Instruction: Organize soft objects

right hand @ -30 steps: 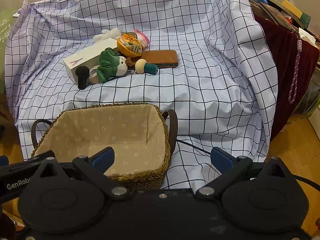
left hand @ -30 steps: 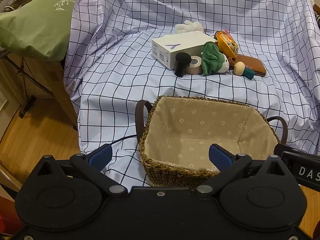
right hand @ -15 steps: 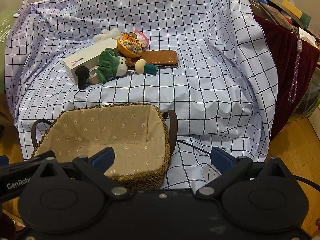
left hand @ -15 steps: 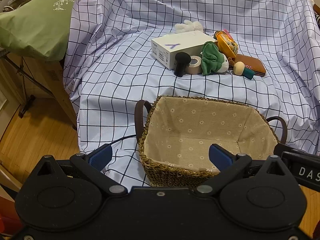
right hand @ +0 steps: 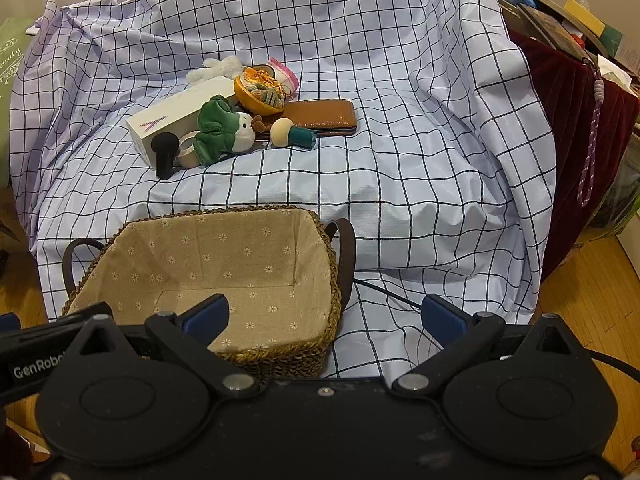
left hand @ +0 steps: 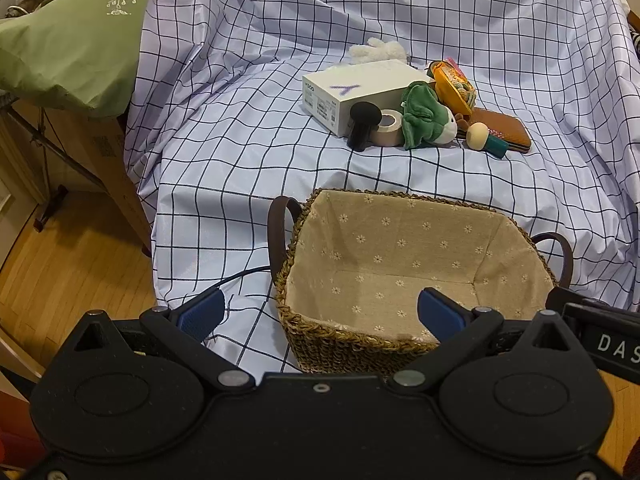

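We held both tongs, left (left hand: 320, 314) and right (right hand: 326, 316), spread apart and empty at six o'clock, the basket (left hand: 516, 220) waiting for the green plush (left hand: 424, 120) at twelve.

Even indoor light, soft shadows, sharp focus, strong fisheye bend w/ dark corners at edges.

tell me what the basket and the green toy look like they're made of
Basket: looks like woven straw or seagrass, rough braided rim, matte beige floral fabric lining, dark handles, possibly leather. Green toy: seemingly plush fabric, fuzzy and slumped, with a smooth white face.
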`<state>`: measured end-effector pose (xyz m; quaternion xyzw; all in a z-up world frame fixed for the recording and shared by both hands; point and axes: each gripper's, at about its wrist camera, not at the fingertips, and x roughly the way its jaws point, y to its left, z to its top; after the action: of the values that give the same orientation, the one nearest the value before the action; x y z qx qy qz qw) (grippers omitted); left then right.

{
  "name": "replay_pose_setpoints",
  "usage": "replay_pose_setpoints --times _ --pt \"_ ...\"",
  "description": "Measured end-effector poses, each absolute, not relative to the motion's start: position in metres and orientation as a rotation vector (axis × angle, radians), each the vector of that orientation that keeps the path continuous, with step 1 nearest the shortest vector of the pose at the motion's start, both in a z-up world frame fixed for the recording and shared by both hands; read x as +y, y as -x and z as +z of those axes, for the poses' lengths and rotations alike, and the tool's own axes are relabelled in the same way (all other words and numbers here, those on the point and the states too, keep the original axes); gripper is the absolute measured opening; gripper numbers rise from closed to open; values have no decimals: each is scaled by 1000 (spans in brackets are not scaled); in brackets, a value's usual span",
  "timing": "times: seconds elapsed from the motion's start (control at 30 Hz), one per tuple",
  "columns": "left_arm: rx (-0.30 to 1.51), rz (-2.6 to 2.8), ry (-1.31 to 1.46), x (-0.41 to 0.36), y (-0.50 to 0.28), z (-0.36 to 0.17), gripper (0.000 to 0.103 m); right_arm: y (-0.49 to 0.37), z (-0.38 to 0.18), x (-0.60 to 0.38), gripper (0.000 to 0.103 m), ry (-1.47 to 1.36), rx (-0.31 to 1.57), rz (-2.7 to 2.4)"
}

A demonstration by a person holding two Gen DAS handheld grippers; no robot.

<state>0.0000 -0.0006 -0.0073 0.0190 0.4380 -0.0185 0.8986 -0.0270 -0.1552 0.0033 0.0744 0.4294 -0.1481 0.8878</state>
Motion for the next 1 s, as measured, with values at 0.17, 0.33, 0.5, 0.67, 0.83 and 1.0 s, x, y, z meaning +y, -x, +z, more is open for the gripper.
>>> replay_pose_setpoints --times 0.17,0.33,0.5,0.67,0.83,1.0 --pt "906 -40 -39 0 0 -7 99 27 2 -155 103 -154 887 -305" --pt "882 -50 -42 -1 -1 -4 100 26 4 -156 103 -144 871 -299" --pt "826 -52 -35 2 -9 2 100 24 7 -157 102 -110 816 -292" --pt "802 -46 -36 5 -23 5 99 14 11 -163 102 -120 772 -276" --pt "809 -64 -48 5 -41 5 100 -4 11 -167 102 -108 754 -262" --pt "808 -81 -59 2 -64 4 99 -31 11 -175 102 -106 752 -254"
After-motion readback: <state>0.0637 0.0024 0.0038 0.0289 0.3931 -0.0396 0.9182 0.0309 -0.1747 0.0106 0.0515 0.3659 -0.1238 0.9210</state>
